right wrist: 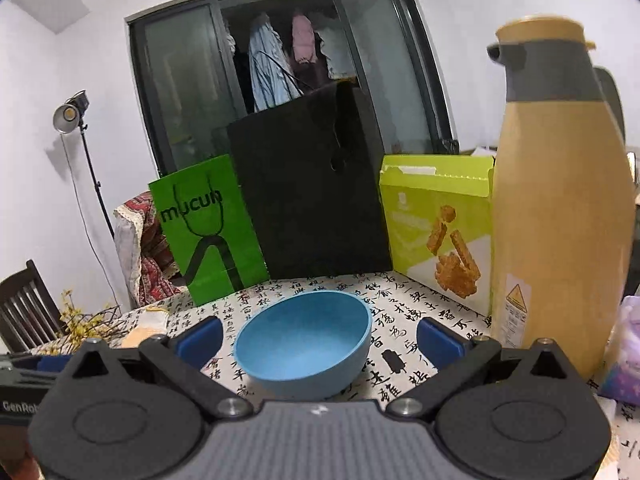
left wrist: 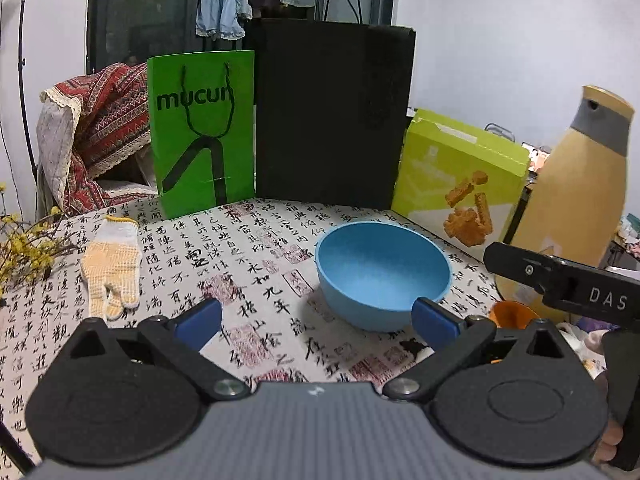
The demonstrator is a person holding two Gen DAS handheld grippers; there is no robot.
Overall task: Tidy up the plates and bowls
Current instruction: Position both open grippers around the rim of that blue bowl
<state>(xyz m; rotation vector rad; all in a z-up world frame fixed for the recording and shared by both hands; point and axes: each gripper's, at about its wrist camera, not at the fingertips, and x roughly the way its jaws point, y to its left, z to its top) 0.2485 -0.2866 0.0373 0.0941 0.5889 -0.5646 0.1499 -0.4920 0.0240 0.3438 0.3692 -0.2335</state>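
Observation:
A blue bowl (left wrist: pixel 384 274) stands upright and empty on the calligraphy-print tablecloth (left wrist: pixel 248 264). My left gripper (left wrist: pixel 316 320) is open; its right blue finger (left wrist: pixel 434 322) sits just in front of the bowl's near right side. In the right wrist view the same blue bowl (right wrist: pixel 304 342) lies between and just beyond my right gripper (right wrist: pixel 318 340), which is open with its pads on either side, apart from the rim. The right gripper's black body (left wrist: pixel 560 284) shows at the right edge of the left wrist view. An orange bowl (left wrist: pixel 512 314) peeks out beneath it.
Behind the bowl stand a green paper bag (left wrist: pixel 202 132), a black bag (left wrist: pixel 332 112), a lime snack box (left wrist: pixel 460 184) and a tall tan thermos (left wrist: pixel 576 200). A knit glove (left wrist: pixel 112 264) lies at left near yellow flower twigs (left wrist: pixel 24 248). A purple pack (right wrist: pixel 626 352) sits at right.

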